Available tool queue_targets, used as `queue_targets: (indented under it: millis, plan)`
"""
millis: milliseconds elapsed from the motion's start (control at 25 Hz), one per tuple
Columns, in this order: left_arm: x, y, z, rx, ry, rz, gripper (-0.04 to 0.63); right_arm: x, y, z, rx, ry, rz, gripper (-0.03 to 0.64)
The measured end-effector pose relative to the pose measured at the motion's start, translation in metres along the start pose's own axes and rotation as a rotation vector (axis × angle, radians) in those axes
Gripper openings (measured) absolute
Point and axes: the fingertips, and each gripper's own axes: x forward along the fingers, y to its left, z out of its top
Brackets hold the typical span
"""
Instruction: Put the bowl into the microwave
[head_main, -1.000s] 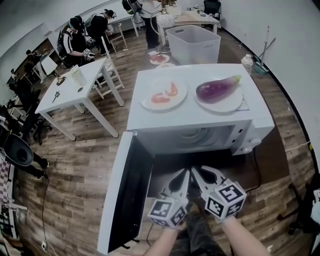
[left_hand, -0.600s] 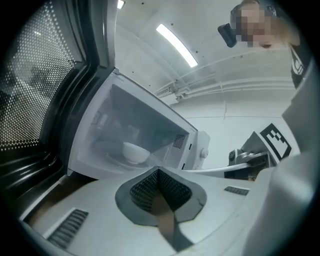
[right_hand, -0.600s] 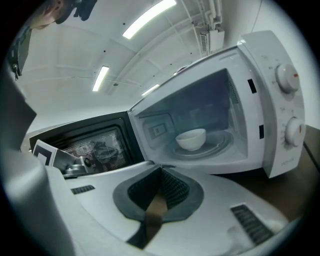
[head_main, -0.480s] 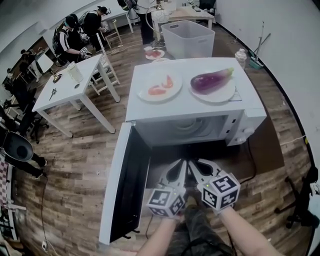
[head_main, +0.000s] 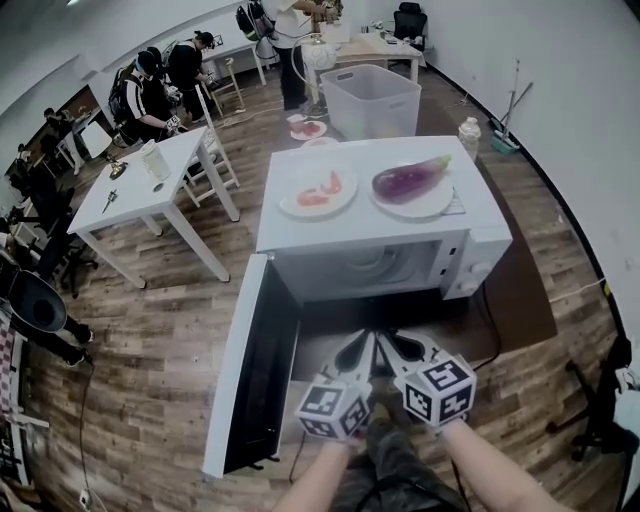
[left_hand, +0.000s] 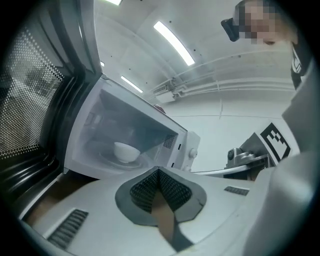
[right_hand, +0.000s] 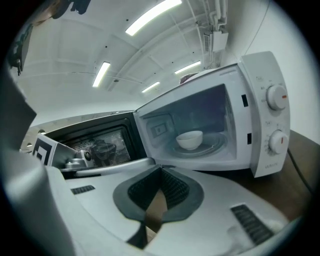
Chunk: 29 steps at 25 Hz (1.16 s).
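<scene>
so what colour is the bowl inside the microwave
Plain white. The bowl shows best in the right gripper view.

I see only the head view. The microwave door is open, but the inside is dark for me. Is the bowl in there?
Observer: Yes. The right gripper view shows a white bowl on the turntable inside the microwave.
Operator: Do the grippers hold anything?
Observer: The left gripper has its jaws together, with nothing between them.
Operator: And the other one?
Observer: The right gripper is shut and empty too.
</scene>
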Motion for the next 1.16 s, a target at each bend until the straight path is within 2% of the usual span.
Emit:
queue_targets:
  millis: [520,960,1160]
  plan:
    - [-0.003,-0.01,0.01,-0.001,-0.012,-0.007,0.0,-0.011,0.005,0.004,0.022,-0.001,0.019,0.0]
    - [-0.002,-0.006,0.001,-0.015,-0.015,-0.031,0.0,-0.002,-0.004,0.002,0.056,-0.008,0.034,0.0]
    - [0.014,0.004,0.009,0.025,-0.057,-0.048,0.0,0.009,-0.01,0.02,0.019,-0.08,0.029,-0.002]
